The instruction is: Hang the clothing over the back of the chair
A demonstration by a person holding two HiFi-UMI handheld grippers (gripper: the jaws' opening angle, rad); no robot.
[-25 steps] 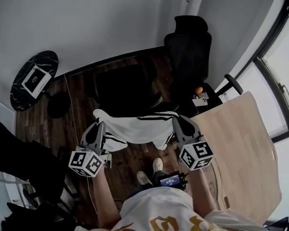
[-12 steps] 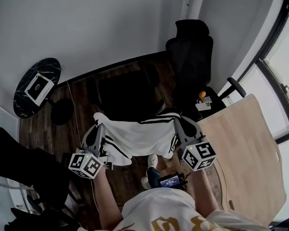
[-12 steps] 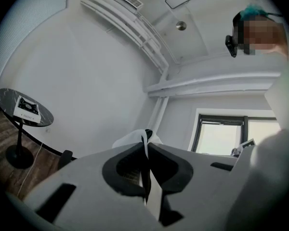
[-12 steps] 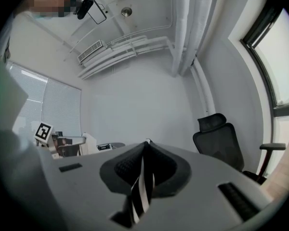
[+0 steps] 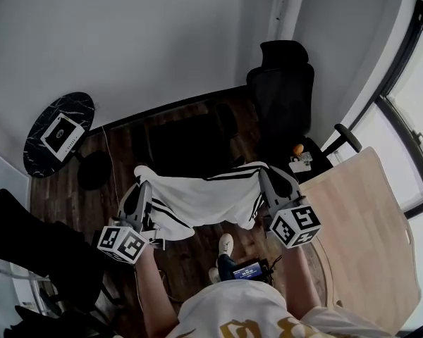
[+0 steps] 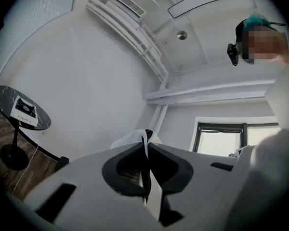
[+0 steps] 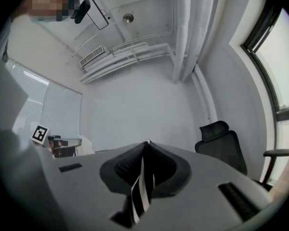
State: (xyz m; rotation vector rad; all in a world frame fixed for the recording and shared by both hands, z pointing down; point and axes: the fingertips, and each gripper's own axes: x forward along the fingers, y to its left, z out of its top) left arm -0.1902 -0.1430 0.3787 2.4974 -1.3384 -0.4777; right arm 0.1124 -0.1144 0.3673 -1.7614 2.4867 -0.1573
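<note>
Slackly between left claw (image 5: 143,186) and right claw (image 5: 266,175), clothing (image 5: 204,197) (corners pinched).

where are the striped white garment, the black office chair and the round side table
striped white garment (image 5: 203,197): head view, middle of the hanging cloth
black office chair (image 5: 285,94): head view, its backrest
round side table (image 5: 82,107): head view, bare edge of its top

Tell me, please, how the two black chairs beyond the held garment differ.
The near chair sits just beyond the garment; the far chair stands back by the wall. The far chair has a tall back with a headrest; the near chair looks lower, with none visible. Both are black.
</note>
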